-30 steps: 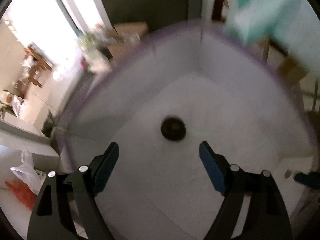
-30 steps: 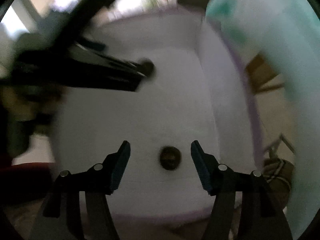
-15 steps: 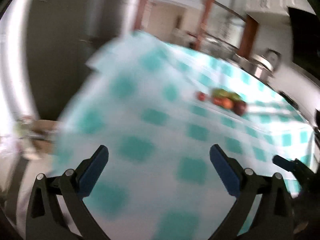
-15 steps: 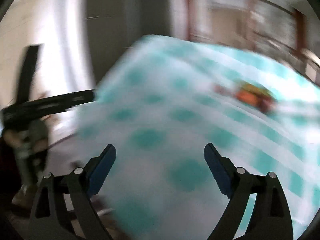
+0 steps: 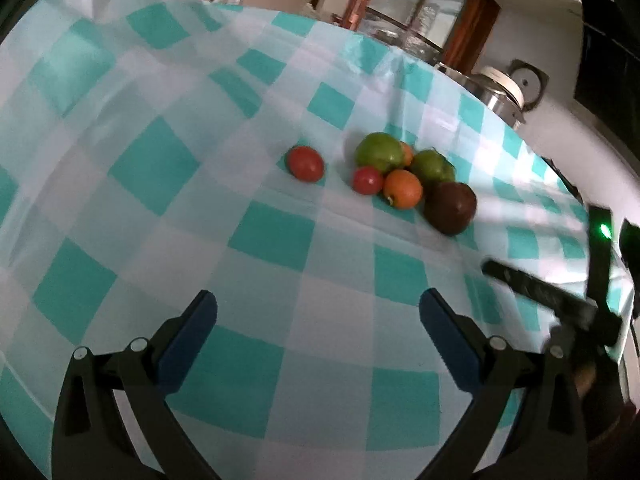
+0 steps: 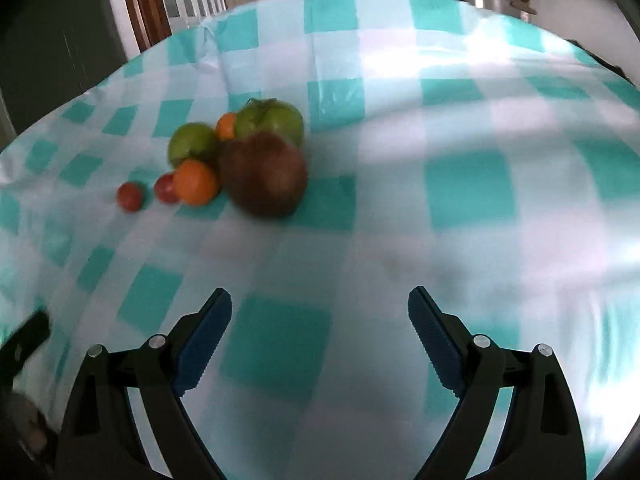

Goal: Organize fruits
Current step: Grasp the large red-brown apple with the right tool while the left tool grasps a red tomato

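Fruits are seen gathered in a small cluster on a table covered with a teal-and-white checked cloth (image 5: 272,236). In the left wrist view a red tomato (image 5: 305,163) lies slightly apart at the left of the group, and a smaller red tomato (image 5: 367,180) is placed just beside an orange fruit (image 5: 403,189). Behind these, two green fruits (image 5: 379,152) are set, and a large dark brown fruit (image 5: 451,208) is found at the right end, touching or nearly touching the orange one. The left gripper (image 5: 318,322) is held wide apart above bare cloth, well short of the cluster, with nothing between its blue pads. The right gripper (image 6: 320,320) is likewise spread wide and empty over the cloth, the dark brown fruit (image 6: 264,174) being nearest to it. A steel pot (image 5: 498,92) is seen beyond the table's far edge.
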{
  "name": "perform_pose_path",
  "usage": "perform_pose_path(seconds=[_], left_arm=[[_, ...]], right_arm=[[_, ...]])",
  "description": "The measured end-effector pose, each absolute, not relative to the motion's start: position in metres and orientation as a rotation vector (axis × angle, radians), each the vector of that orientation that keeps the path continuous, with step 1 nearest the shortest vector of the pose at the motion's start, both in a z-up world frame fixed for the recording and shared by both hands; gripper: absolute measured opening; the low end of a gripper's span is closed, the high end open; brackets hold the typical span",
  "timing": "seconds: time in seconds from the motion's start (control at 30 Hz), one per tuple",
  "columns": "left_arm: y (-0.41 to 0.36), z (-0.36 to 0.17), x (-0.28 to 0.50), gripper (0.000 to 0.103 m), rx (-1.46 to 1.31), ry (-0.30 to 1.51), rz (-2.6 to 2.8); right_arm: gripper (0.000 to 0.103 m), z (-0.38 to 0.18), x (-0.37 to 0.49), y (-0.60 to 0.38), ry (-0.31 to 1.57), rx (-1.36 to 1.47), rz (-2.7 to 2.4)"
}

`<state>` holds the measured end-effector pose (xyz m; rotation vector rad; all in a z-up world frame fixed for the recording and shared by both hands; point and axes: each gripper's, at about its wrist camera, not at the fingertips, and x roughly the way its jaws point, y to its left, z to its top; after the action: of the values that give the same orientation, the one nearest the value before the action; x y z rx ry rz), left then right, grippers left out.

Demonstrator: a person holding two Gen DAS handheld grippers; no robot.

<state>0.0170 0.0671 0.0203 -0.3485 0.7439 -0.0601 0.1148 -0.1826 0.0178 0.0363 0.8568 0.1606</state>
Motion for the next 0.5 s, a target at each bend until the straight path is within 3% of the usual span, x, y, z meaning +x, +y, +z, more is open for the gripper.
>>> perform_pose_path(seconds=[0.37,0.5], left_arm=[[0.068,0.019,0.019,0.101,-0.361,0.763,-0.068],[0.064,0.017,0.023,0.101,-0.344,0.793,-0.047]], right_arm=[[0.085,-0.004,0.191,-0.140,0.941,-0.129,0.168],[0.074,-0.004,0.194,-0.140,0.936,-0.101,0.220]])
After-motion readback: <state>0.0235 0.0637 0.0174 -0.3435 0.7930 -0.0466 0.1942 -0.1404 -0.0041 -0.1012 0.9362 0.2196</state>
